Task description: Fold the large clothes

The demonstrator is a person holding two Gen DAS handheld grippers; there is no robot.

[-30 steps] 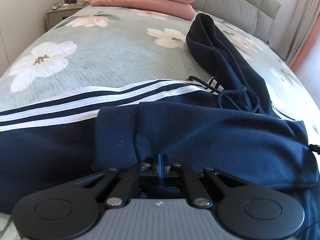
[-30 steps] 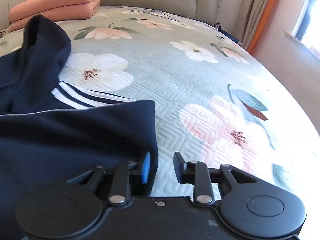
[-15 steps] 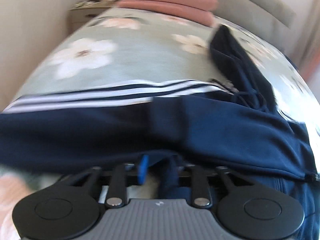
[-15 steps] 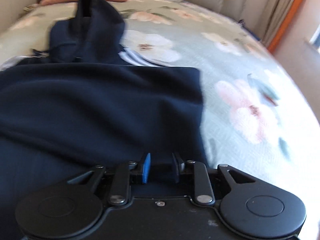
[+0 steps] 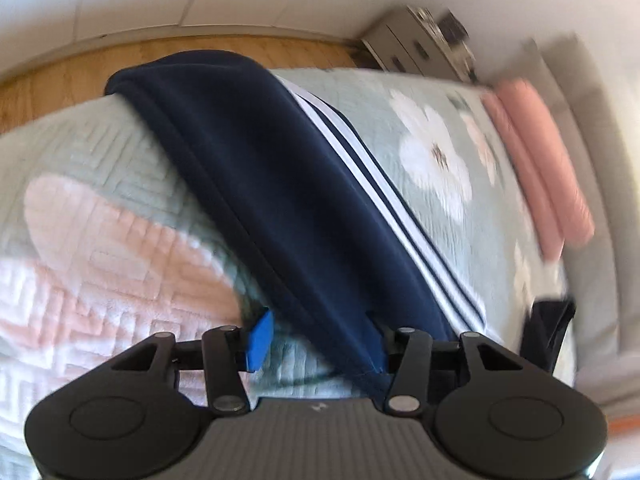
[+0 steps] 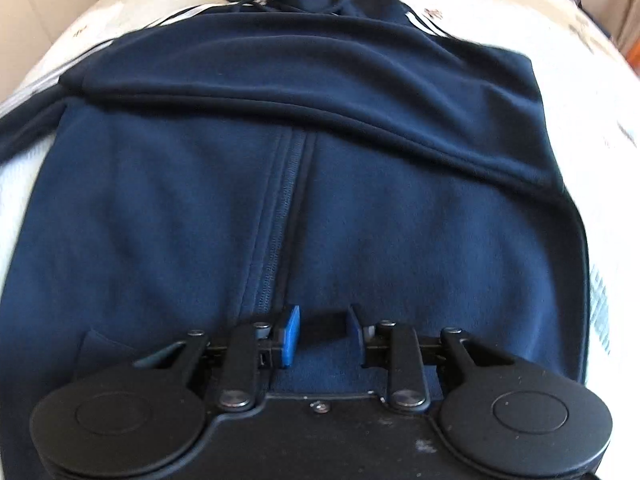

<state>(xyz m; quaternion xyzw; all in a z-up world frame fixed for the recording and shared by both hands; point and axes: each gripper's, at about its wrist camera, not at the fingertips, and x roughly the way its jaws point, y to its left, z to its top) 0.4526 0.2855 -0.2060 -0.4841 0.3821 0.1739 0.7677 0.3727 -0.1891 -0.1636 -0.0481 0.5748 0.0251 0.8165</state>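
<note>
My left gripper [image 5: 316, 340] jaws are opening; the navy hoodie [image 6: 304, 184] sleeve [image 5: 304, 208] lies between them, across the bed [image 5: 100, 200] edge. My right gripper [image 6: 322, 334] jaws are opening, parted over the hoodie's zipper, gripping nothing. No readable writing.

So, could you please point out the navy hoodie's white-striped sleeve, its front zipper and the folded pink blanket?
White-striped navy sleeve [image 5: 320, 216]: left wrist view, mid-length on the navy cloth.
Front zipper [image 6: 294, 208]: right wrist view, middle of the seam.
Folded pink blanket [image 5: 536, 160]: left wrist view, centre of the stack.

A home bedroom: floral-quilted bed [image 5: 100, 152], nightstand [image 5: 416, 46], wooden floor [image 5: 60, 76].
</note>
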